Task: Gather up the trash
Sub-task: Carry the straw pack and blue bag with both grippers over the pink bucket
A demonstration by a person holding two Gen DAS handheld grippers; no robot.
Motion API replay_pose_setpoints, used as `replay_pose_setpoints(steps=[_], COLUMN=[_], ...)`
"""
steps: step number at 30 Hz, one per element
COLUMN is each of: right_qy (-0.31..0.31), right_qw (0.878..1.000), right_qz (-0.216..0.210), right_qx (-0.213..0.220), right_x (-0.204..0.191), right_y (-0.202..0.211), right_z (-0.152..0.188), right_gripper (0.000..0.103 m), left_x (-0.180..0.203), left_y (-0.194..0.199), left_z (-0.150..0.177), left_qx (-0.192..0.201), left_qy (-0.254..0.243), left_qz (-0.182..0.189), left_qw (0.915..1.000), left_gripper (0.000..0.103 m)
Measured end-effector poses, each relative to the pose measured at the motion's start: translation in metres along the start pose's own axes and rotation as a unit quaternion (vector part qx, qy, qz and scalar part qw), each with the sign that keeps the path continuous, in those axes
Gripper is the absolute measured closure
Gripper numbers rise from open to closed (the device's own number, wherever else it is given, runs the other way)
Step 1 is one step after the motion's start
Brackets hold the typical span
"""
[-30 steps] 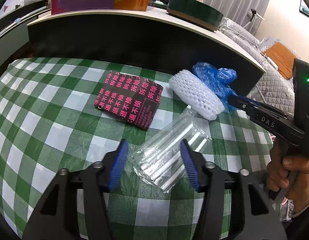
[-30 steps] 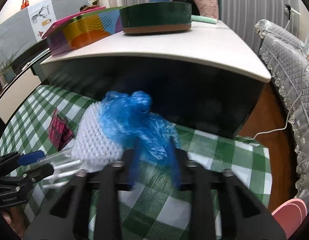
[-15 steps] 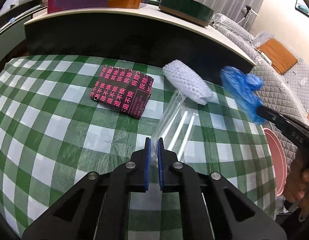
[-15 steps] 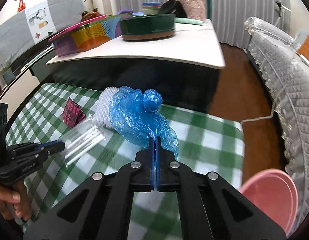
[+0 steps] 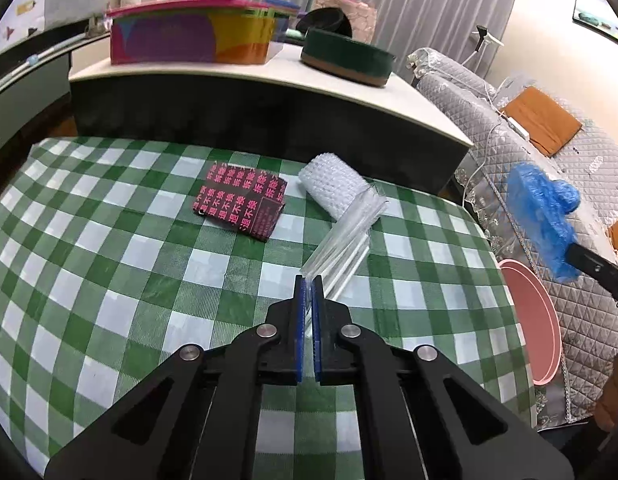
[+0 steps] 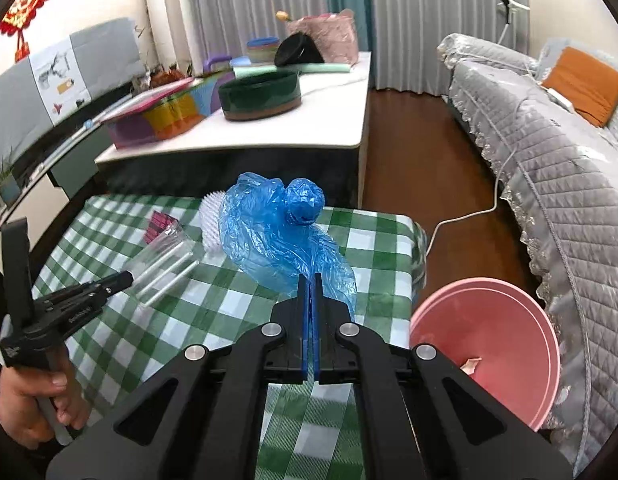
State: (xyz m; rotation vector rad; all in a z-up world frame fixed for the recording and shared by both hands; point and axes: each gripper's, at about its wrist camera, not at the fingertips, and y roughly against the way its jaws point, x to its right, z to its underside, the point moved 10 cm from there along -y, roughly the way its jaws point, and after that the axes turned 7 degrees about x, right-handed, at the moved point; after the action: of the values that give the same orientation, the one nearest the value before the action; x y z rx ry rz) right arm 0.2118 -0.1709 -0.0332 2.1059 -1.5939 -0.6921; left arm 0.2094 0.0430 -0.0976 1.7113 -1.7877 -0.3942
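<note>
My left gripper is shut on the near end of a clear plastic bag with white sticks, held slanting above the green checked tablecloth. In the right wrist view that bag hangs from the left gripper. My right gripper is shut on a crumpled blue plastic bag, lifted off the table; the left wrist view shows the blue bag out over the table's right side. A black packet with pink characters and a white bubble-wrap roll lie on the cloth.
A pink bin stands on the floor off the table's right edge, with a scrap inside; its rim shows in the left wrist view. A higher white-topped table with boxes stands behind. A grey quilted sofa runs along the right.
Both grippers closed on their bags and rose. The clear bag left the cloth. The blue bag came off the table and swung right, toward the pink bin.
</note>
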Motion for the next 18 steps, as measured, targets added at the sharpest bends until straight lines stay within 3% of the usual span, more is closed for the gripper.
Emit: replay_pose_setpoints(steps=[6,18], right_qy=[-0.035,-0.031], right_qw=[0.999,0.998], right_qz=[0.007,0.030], right_qx=[0.021,0.045], right_x=[0.015,0.046], right_y=[0.024,0.046], right_z=[0.011,0.022], right_gripper=[0.102,0.102], left_x=[0.008,0.034], left_y=[0.018,0.034], left_z=[0.001,0.007], left_qx=[0.018,0.040], left_qy=[-0.021,-0.035], left_qz=[-0.006,-0.010], left_qw=[0.9996,0.9985], left_gripper=[0.101,0.101])
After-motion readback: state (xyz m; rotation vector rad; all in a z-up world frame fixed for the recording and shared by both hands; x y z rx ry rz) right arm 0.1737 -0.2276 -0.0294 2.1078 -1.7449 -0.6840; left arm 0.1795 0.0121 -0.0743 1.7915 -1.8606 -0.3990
